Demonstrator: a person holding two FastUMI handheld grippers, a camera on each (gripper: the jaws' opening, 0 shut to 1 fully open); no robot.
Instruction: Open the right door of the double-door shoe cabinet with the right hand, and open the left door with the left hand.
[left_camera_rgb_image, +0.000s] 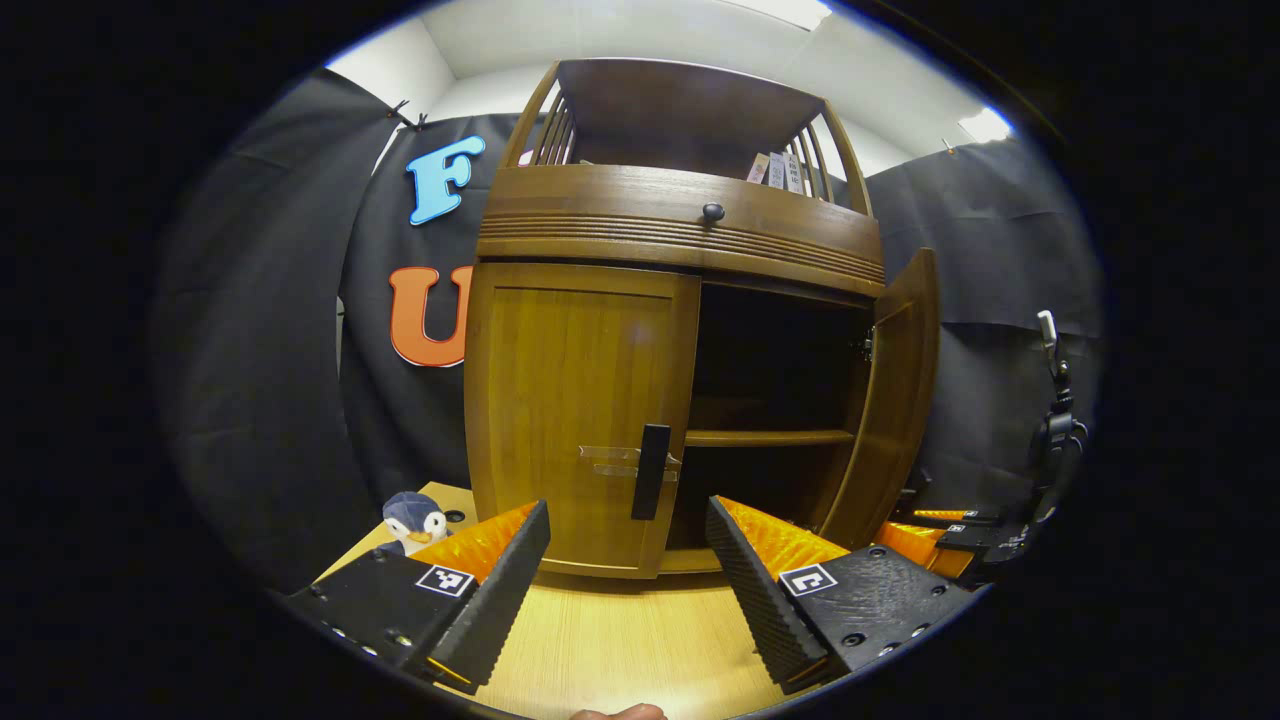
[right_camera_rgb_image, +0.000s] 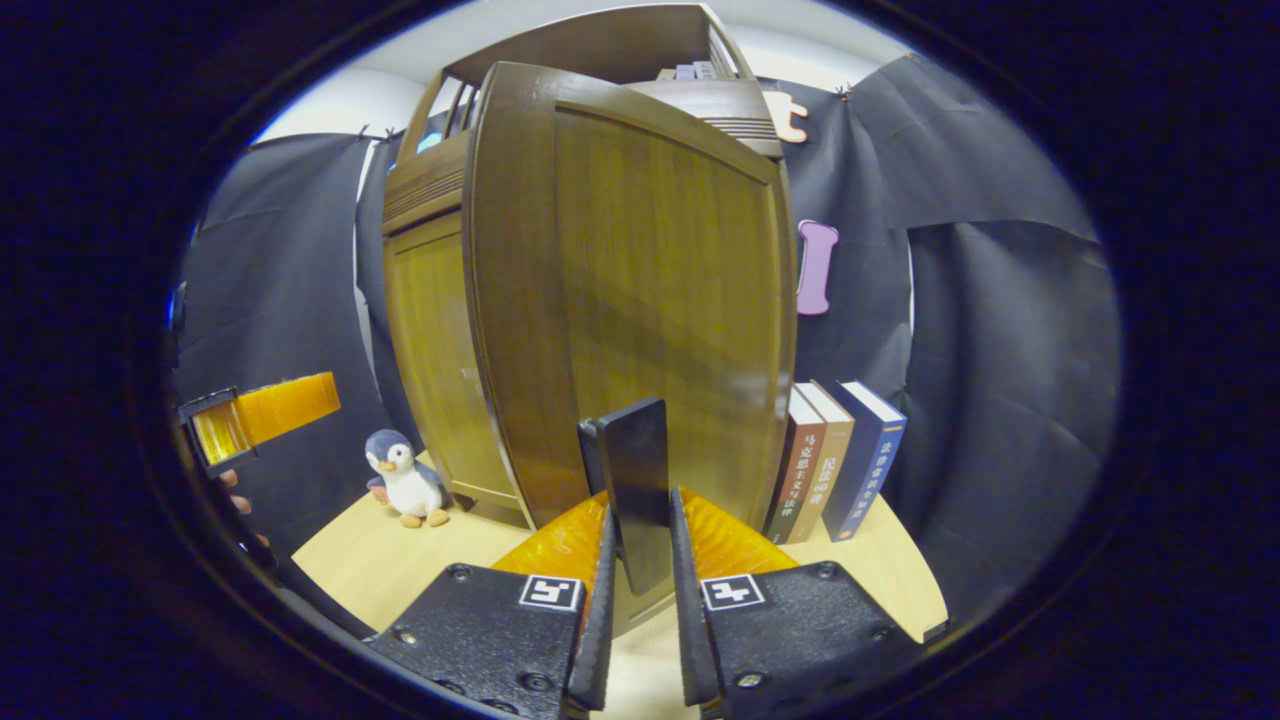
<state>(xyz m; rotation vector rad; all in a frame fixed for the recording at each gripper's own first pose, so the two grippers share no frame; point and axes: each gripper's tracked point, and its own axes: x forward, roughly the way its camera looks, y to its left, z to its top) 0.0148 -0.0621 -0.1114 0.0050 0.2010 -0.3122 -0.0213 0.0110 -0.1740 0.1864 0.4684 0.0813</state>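
In the left gripper view, the left gripper stands with its fingers spread wide and nothing between them, over the pale wooden tabletop. Straight ahead of its fingers rises the brown wooden double-door shoe cabinet; its closed left door carries a flat black upright handle just beyond the gap between the fingers, apart from both. To the right of that, the right door stands swung outward, baring a dark interior with one shelf; what lies deeper inside is too dark to make out. A small grey-and-white plush penguin sits beyond the left finger, partly hidden by it. In the right gripper view, the right gripper has its fingers pressed against both sides of the black flat handle of the right door, whose lower end is hidden between them. Three upright hardback books stand beyond the right finger, partly behind the door's edge. The other gripper is cut off at the left rim.
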